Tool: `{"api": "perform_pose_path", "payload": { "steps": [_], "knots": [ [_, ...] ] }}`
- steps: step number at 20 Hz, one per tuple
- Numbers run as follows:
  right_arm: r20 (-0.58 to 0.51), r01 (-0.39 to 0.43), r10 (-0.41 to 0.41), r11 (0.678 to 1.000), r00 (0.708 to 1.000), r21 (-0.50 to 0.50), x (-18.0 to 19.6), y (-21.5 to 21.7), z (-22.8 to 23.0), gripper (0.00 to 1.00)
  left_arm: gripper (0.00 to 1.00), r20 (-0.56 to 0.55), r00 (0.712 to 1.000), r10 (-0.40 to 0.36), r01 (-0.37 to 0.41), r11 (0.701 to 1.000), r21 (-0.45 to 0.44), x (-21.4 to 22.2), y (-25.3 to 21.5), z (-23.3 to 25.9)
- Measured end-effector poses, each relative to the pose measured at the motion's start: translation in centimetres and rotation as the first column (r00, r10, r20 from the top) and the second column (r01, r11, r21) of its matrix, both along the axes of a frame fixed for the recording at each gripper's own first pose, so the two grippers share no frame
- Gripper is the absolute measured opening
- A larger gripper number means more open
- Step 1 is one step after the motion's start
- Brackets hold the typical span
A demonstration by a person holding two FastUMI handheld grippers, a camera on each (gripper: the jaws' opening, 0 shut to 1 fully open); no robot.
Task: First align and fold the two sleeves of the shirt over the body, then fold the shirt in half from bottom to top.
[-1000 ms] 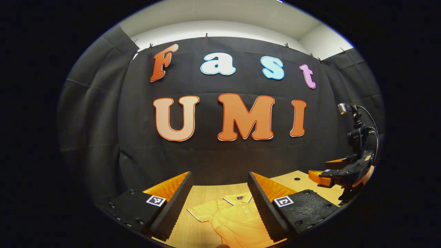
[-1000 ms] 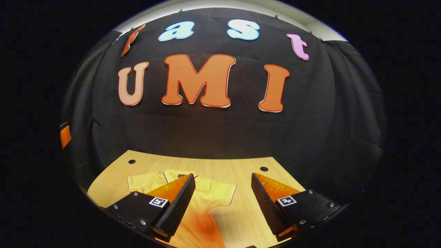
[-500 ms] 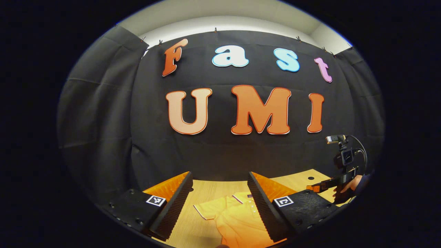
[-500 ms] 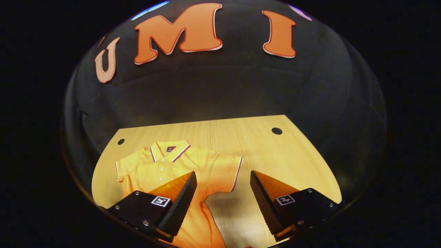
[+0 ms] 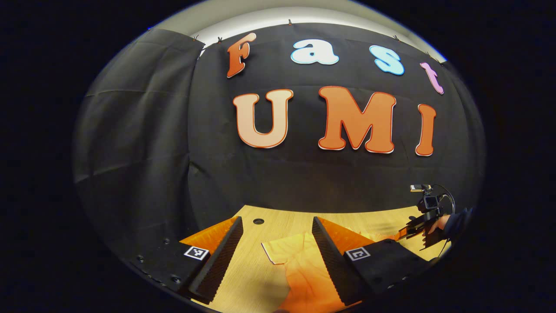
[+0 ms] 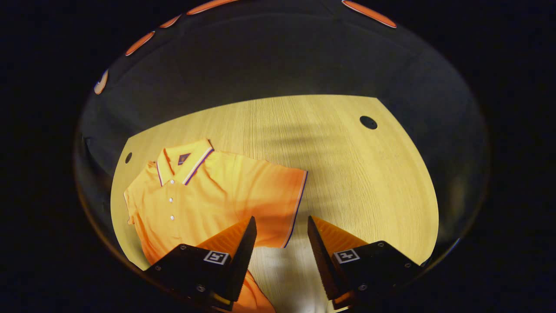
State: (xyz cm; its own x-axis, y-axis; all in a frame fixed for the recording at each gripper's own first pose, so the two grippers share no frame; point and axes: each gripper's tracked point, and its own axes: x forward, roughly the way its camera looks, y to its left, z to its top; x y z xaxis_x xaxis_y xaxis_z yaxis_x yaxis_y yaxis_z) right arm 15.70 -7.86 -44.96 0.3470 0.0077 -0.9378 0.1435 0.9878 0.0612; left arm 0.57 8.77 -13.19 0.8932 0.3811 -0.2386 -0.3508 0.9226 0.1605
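Still unfolded, the shirt (image 6: 208,195) lies flat; both open, empty grippers (image 6: 281,250) (image 5: 278,252) hover near its sleeves.

In the right gripper view the shirt (image 6: 208,191) runs out of sight at 6 o'clock, its hem cut off, and the left finger (image 6: 230,256) covers part of its body. In the left gripper view the right finger (image 5: 334,265) hides the shirt's collar side, and the right gripper (image 5: 402,234) at 4 o'clock is too small and blurred to read its jaws.
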Motion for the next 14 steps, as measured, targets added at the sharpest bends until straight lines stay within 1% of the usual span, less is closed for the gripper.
{"api": "perform_pose_path", "payload": {
  "steps": [2,3,4,5,8,9,10,11,12,13,14],
  "knots": [
    [-0.051,-0.017,0.017,1.0,0.999,0.004,0.8,-0.1,-1.4,0.66,0.98,-0.03,0.999,0.014,-0.013,1.0,0.011,-0.4,-0.2,-0.8],
    [-0.075,-0.02,0.021,1.0,0.997,0.016,1.1,0.1,-2.2,0.66,0.98,-0.046,0.999,0.022,-0.021,1.0,0.017,-0.6,-0.2,-1.2],
    [-0.097,-0.019,0.021,1.0,0.995,0.022,1.4,0.2,-2.8,0.61,0.98,-0.062,0.998,0.03,-0.029,0.999,0.02,-1.0,-0.3,-2.0],
    [-0.111,-0.02,0.024,0.999,0.994,0.031,1.7,0.2,-3.4,0.66,0.98,-0.078,0.996,0.039,-0.038,0.999,0.019,-1.3,-0.3,-2.4],
    [-0.156,-0.023,0.026,1.0,0.987,0.018,2.1,-0.1,-5.1,0.66,0.98,-0.116,0.991,0.061,-0.058,0.998,0.025,-2.2,-0.4,-3.4],
    [-0.17,-0.024,0.028,0.999,0.985,0.028,2.1,-0.1,-5.6,0.66,0.98,-0.124,0.99,0.071,-0.068,0.997,0.027,-2.5,-0.4,-3.5],
    [-0.193,-0.015,0.02,0.999,0.981,0.028,2.0,-0.2,-6.3,0.66,0.98,-0.132,0.988,0.081,-0.078,0.997,0.024,-2.7,-0.3,-3.8],
    [-0.223,-0.024,0.03,0.999,0.974,0.026,1.4,-0.1,-6.2,0.66,0.98,-0.141,0.986,0.089,-0.088,0.996,0.02,-2.8,-0.2,-4.0],
    [-0.206,-0.026,0.03,0.999,0.978,0.024,2.2,-0.4,-6.5,0.66,0.98,-0.147,0.984,0.1,-0.099,0.995,0.017,-3.3,-0.2,-4.4],
    [-0.22,-0.024,0.027,1.0,0.975,0.016,2.1,-0.3,-6.6,0.63,0.98,-0.152,0.982,0.111,-0.11,0.994,0.014,-3.4,0.0,-4.6],
    [-0.219,-0.016,0.019,1.0,0.976,0.015,2.2,-0.2,-6.6,0.52,0.98,-0.156,0.98,0.12,-0.12,0.993,0.01,-3.5,0.0,-4.8]
  ]
}}
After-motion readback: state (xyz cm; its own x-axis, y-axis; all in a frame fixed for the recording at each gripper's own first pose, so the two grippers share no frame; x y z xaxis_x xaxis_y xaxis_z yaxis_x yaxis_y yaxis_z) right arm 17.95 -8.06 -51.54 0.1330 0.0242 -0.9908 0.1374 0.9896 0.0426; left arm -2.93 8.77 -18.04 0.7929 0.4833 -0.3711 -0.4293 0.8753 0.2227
